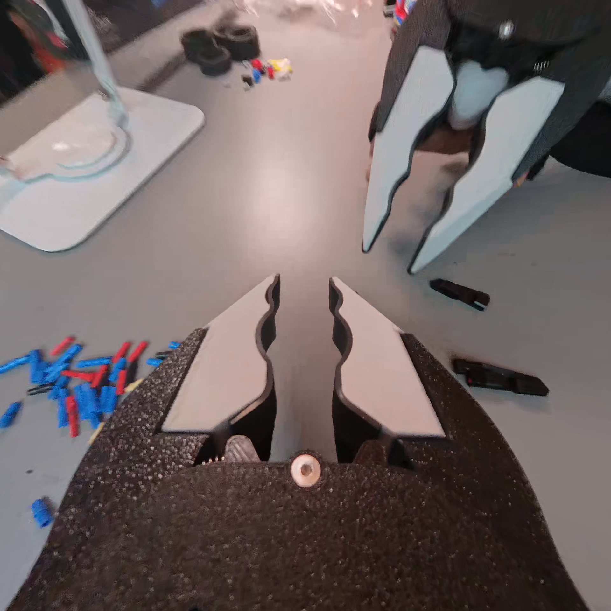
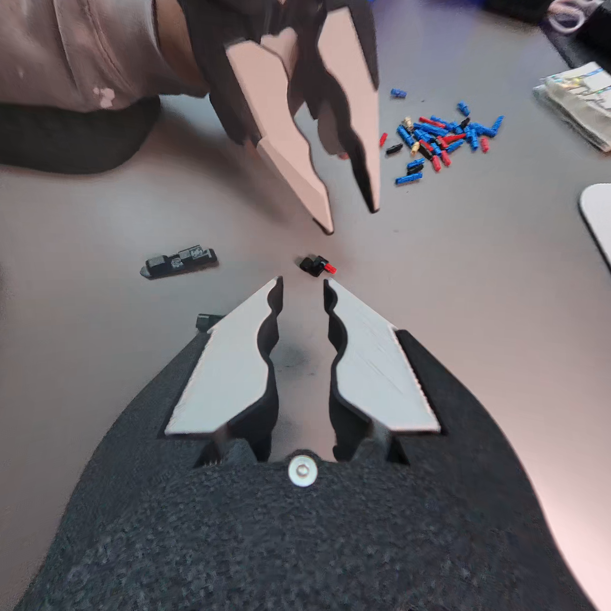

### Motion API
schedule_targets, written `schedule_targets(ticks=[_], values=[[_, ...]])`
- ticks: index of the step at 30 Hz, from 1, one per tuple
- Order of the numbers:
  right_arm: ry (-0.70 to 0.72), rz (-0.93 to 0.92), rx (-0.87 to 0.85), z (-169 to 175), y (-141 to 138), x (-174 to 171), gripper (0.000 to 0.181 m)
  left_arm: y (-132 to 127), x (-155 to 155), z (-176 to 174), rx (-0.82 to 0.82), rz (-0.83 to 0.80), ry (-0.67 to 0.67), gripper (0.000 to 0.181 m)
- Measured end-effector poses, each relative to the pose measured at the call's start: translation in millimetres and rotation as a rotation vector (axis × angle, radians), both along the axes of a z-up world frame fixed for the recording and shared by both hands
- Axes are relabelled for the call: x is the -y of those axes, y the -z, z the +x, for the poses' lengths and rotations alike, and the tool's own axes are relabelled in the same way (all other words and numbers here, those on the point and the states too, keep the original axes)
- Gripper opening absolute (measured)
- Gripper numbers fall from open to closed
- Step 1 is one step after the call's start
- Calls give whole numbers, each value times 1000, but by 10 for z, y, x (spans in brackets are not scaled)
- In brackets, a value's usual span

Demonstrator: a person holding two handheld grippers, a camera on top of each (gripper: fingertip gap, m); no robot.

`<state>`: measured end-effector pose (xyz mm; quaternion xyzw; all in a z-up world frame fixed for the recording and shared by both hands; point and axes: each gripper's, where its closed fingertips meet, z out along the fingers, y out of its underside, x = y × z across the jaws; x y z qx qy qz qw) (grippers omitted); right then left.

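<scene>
Claws face each other above the grey desk [image 1: 297, 185]. Only the right wrist view shows a small black piece with a red tip [image 2: 317, 265] just ahead of the right claw [image 2: 303, 280], which is parted and empty. The left claw [image 1: 304, 277] is likewise parted and empty, beside a heap of blue and red pins [image 1: 76, 380]. Two black bars [image 1: 459, 293] lie near.

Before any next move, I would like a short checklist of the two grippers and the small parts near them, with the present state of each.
1. Left gripper open and empty: ok.
2. Right gripper open and empty: ok.
3. Small black part with red tip lies free on the table, just ahead of the right gripper: ok.
4. Grippers apart from each other, not touching: ok.
5. Black bar lies apart from the grippers: ok.
6. Pile of blue and red pins untouched, off to the side: ok.
</scene>
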<state>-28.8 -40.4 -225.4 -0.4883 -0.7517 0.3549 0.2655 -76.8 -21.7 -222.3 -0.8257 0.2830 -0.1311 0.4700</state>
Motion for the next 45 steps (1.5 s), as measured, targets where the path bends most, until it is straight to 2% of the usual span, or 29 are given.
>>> schedule_targets(ticks=[3, 6, 7, 8, 10, 12, 14, 19, 23, 26, 29, 32, 34, 35, 40, 45], values=[[-67, 67, 80, -201, 153, -3, 35, -467, -121, -219, 24, 289, -123, 41], [-115, 59, 174, -260, 316, 11, 38, -731, -103, -295, 104, 414, -172, 58], [-118, 37, 168, -275, 308, 21, 34, -737, -103, -292, 126, 407, -180, 66], [-112, 24, 158, -285, 295, 17, 22, -724, -102, -266, 149, 385, -178, 68], [-99, 32, 128, -285, 279, 12, 13, -652, -70, -130, 212, 302, -117, 52], [-70, 84, 68, -248, 211, 4, 13, -561, -20, 23, 299, 201, -42, 32], [-37, 124, -42, -175, 21, 23, 13, -511, 25, 134, 387, 115, 13, 24], [109, 385, -398, 46, -684, -42, 13, -721, 171, 432, 714, -26, 154, 26], [107, 545, -511, 148, -913, 108, 12, -834, 245, 693, 844, -86, 229, 23], [92, 600, -529, 164, -935, 161, 12, -869, 283, 782, 848, -91, 246, 8], [65, 552, -542, 193, -947, 207, 10, -876, 319, 790, 831, -91, 260, 5], [16, 228, -538, 260, -989, 292, 11, -907, 406, 830, 815, -88, 333, 4], [-25, 13, -543, 335, -1077, 336, 13, -994, 497, 882, 885, -110, 408, 5], [-38, -31, -544, 361, -1101, 344, 12, -1021, 515, 900, 919, -124, 425, 5], [-61, 26, -561, 394, -1084, 361, 5, -997, 521, 936, 1018, -228, 440, 5], [-97, 102, -528, 410, -997, 363, 8, -900, 531, 963, 1132, -384, 459, 5]])
